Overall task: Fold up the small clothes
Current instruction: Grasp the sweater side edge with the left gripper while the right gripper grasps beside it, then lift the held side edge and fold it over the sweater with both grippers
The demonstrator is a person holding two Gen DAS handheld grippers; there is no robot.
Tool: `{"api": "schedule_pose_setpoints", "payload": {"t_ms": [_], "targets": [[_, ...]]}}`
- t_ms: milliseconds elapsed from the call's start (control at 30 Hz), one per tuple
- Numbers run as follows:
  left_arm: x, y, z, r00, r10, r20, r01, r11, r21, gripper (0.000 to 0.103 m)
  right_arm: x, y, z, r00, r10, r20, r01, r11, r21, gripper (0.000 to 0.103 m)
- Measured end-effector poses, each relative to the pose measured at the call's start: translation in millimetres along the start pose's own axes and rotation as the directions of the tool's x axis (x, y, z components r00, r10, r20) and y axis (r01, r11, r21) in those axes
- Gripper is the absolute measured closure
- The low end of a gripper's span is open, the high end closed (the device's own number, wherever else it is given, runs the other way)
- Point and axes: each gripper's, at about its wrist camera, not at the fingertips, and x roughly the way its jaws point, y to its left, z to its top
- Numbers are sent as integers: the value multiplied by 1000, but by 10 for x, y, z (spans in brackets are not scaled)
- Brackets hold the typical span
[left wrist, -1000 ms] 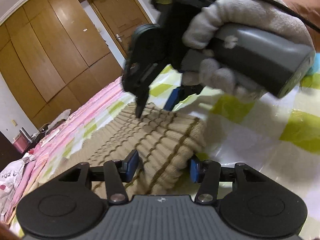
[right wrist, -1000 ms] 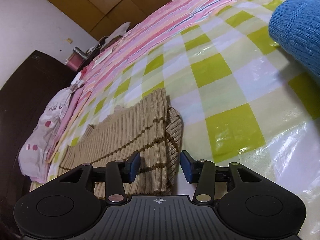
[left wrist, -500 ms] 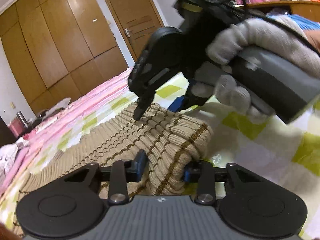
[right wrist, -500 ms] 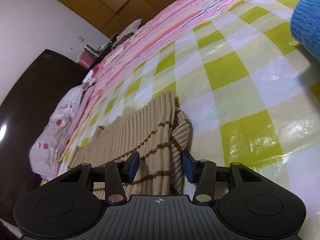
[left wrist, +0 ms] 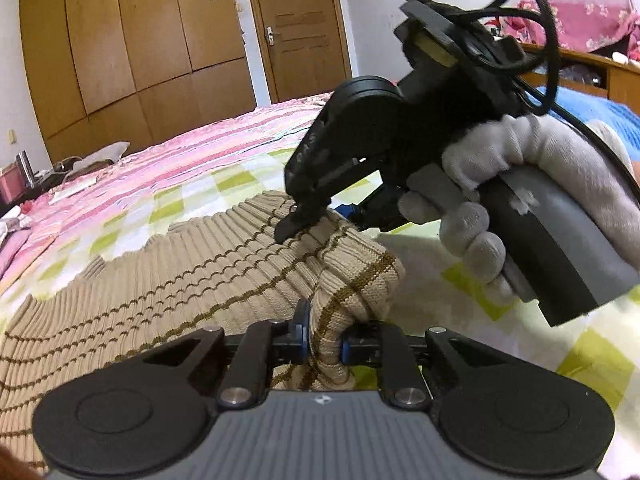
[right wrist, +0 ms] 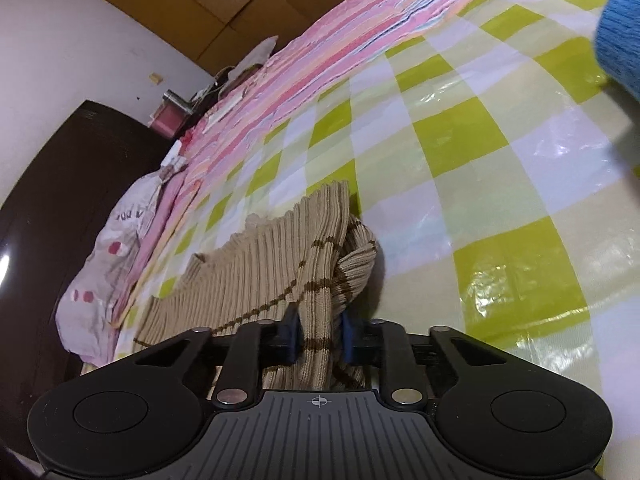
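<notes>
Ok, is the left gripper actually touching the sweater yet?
Touching. The left wrist view shows the left gripper shut on a bunched fold of the sweater, with fabric pressed between both blue pads.

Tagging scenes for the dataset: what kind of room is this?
Most likely a home bedroom: a bed with a pink striped bedspread, a wooden wardrobe along the wall, and a pillow at the bed's edge.

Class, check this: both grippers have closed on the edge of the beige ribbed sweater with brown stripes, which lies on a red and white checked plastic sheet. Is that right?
Not quite. The checked plastic sheet is yellow-green and white, as the right wrist view shows. The rest holds: the left gripper and right gripper are each closed on the beige ribbed sweater with brown stripes.
</notes>
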Motion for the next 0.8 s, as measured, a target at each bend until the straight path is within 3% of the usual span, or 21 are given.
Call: {"api": "schedule_pose_setpoints", "payload": {"t_ms": [400,800], "targets": [[-284,373,81,999,-16,50,22,992,-125,84,-195,499,29,998,1,64,1,999,-35,88],[-733,1208,-99,996,51,78,-29,965,-259,85,29,1504,-108,997,57,59,-48,989,-139,88]]}}
